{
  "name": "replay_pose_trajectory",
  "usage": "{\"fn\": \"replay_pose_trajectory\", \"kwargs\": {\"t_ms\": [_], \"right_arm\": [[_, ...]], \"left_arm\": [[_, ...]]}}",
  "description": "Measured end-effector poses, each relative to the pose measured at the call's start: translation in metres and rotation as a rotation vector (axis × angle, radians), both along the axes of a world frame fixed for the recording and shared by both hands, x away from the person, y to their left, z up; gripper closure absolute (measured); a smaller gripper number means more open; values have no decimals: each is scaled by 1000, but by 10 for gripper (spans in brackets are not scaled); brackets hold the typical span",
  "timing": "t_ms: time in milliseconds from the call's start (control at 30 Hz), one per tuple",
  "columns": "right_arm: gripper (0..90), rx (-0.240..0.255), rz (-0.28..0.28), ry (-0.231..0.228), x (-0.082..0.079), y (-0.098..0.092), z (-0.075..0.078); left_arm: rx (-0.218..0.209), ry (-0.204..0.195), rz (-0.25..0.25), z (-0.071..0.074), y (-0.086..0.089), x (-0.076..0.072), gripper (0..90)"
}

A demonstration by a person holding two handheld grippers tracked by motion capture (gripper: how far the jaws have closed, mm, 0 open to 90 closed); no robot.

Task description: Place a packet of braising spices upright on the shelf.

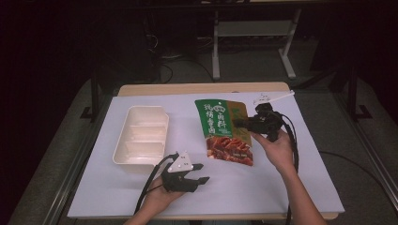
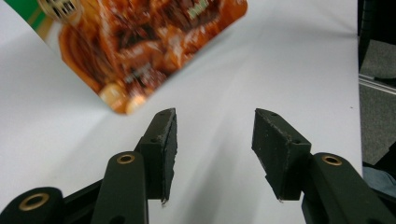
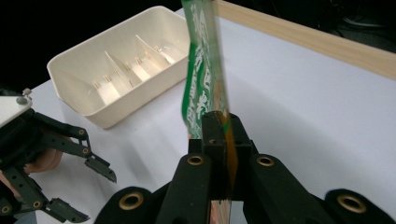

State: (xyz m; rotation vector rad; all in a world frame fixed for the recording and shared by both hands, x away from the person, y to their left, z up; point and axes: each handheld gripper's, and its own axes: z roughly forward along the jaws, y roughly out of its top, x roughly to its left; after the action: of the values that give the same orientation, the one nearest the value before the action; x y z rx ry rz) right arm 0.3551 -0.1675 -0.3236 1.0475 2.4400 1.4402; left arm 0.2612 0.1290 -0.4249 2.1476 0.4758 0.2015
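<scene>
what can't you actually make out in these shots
- Seasoning packet print: blurred in the left gripper view, edge-on in the right gripper view, too small in the high view.
- Packet top: cut off by the left gripper view's edge.
- White tray compartments: too small in the high view.
- Packet edge inside the right gripper: covered by its jaws.

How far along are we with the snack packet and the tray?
Done: the right tongs have clamped the snack packet by its edge, lifted off the table. In hand: carrying it. Left: the white tray holds nothing yet, and the left tongs wait open, presumably to help.
</scene>
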Motion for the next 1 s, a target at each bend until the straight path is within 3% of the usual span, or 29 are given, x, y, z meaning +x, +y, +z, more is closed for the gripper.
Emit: {"fn": "replay_pose_trajectory", "kwargs": {"t_ms": [433,1000], "right_arm": [[899,5,-16,-58,0,11,20],[899,15,48,-96,0,41,42]], "left_arm": [[-4,-4,-1,-1,21,-19,450],[-11,-19,-1,-5,33,-26,416]]}}
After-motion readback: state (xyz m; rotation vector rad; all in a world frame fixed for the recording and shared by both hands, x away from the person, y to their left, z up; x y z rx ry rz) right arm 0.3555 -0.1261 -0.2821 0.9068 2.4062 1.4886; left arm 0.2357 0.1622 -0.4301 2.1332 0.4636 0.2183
